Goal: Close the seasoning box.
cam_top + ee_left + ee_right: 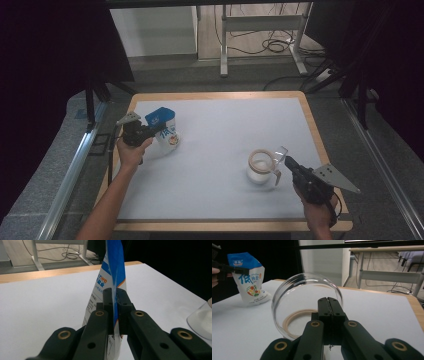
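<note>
At far left of the high view, left gripper [150, 131] in the left hand [131, 152], jaws clamped on the blue top of a bag [165, 131]. Bag white below, blue above, with printed characters and a small food picture, standing at the table's [210, 150] left side near the far edge, its base on the white surface. In the left gripper view, left gripper [115, 293] pinching the thin blue fold of the bag [100, 292] flat between both pads, jaws pressed together on it, bag upright ahead. Further right, past a bare stretch of white top, a clear glass jar [261, 167] with a pale ring at its mouth, well apart from the bag, toward the near right. Just beside it, right gripper [289, 162] in the right hand [317, 212], grey plate on top, tip at the jar's flipped-up glass lid [280, 156]. In the right gripper view, right gripper [329, 299] with jaws together, clamped at the near edge of the round clear lid [307, 295], lid standing on edge in front, pale ring visible through it; exact hold on the rim hard to make out. Bag [249, 280] in that view at far left, gripped at its top by the other tool.
</note>
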`<state>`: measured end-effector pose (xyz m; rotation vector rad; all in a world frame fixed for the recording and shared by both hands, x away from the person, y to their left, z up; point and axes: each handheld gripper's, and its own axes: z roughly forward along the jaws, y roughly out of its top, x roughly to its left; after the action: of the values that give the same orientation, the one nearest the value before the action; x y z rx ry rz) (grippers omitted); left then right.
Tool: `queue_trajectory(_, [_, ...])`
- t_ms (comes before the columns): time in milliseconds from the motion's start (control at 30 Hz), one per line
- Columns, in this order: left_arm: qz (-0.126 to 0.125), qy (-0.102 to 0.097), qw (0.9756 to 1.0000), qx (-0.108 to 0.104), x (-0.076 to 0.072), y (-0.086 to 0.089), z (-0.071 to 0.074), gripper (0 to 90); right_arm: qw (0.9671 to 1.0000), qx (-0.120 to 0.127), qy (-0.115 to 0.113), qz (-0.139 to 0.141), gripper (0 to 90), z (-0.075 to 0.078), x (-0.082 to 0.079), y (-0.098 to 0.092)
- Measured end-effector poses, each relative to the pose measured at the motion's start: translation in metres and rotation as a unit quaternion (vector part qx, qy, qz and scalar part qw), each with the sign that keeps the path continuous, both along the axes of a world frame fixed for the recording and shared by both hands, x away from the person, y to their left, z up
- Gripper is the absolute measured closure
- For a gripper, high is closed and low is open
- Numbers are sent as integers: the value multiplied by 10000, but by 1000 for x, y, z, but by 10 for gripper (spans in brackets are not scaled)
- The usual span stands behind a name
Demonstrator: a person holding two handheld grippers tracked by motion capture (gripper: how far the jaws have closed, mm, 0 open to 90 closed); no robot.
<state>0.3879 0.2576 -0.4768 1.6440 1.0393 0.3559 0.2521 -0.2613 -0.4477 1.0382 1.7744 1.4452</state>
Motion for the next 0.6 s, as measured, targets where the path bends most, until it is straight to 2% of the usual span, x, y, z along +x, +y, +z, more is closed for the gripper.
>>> queue_trajectory(133, [8,5,10000,-4,0,-1,0,887,9990,-264,288,234,900,0,16,20])
queue_trajectory(300, [14,-19,10000,55,0,-2,1,886,9950,-605,652,463,900,-6,28,42])
queue_trajectory(433, [21,-12,10000,80,-1,-2,1,885,9948,-554,748,417,900,-8,30,42])
queue_trajectory(600, [10,-32,9999,103,-1,-6,1,885,9961,-423,658,396,900,-4,28,35])
